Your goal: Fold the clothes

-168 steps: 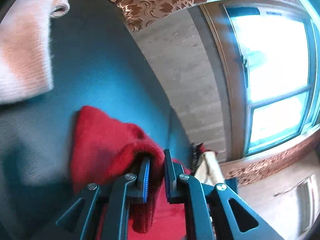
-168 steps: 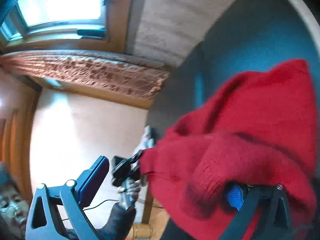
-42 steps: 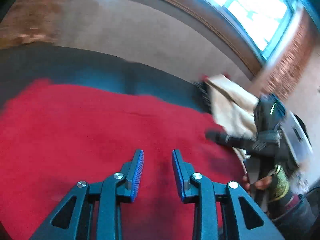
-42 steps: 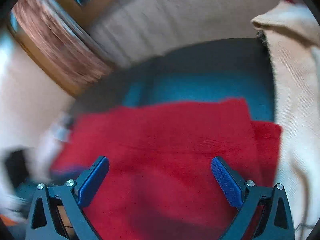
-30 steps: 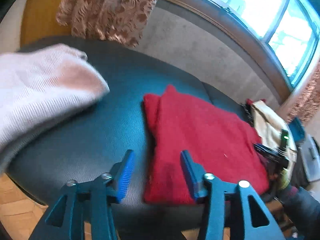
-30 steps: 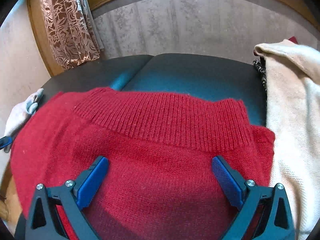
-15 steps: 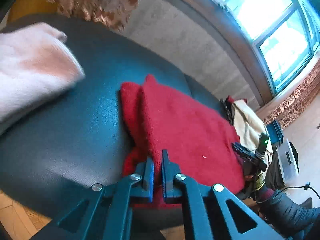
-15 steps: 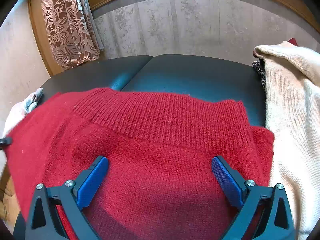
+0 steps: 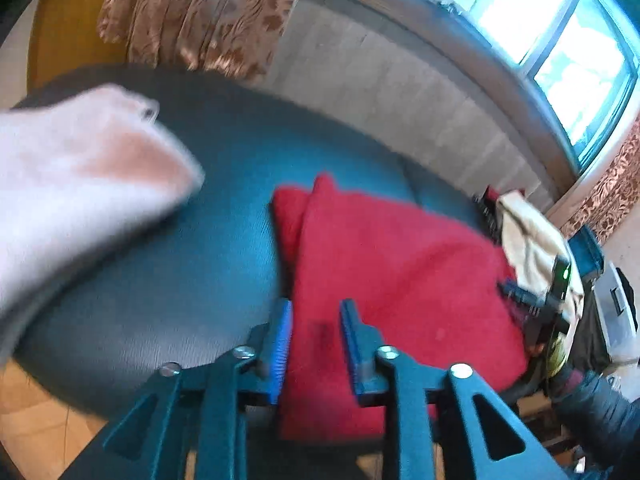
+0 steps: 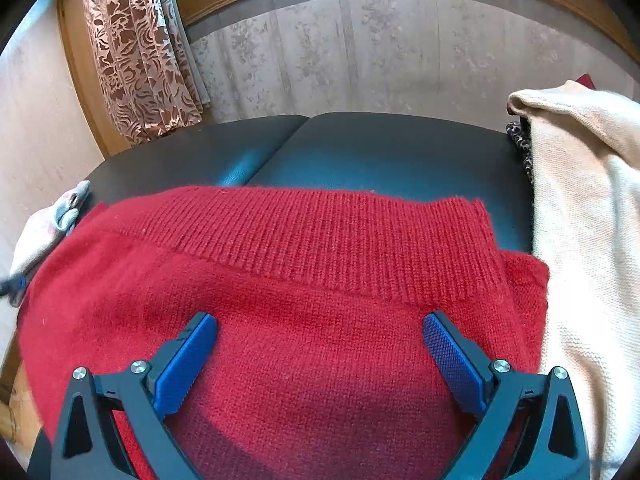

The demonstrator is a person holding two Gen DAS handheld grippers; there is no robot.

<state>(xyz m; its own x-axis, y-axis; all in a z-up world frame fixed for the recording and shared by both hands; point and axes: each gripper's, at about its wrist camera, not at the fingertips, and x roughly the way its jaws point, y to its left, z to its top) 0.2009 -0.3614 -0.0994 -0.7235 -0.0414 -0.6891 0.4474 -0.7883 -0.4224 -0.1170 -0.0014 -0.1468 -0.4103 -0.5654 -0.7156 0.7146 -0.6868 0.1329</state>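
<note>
Red sweater [image 10: 320,300] folded on your dark padded bench [image 10: 380,148], by curtain [image 10: 136,48] and window [image 9: 560,32].
Your left gripper [image 9: 316,344], pinched shut half a second ago, is opening above the hem; the right gripper [image 10: 320,360] gapes wide, empty.

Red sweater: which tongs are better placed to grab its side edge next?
Probably left: the left tongs are opening right at the red sweater edge. The right tongs hang wide over its middle.

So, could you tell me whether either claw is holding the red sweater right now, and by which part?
Neither holds it. The left claw is opening at the red sweater's near edge, pads apart; the right claw hangs wide open above its ribbed hem.
</note>
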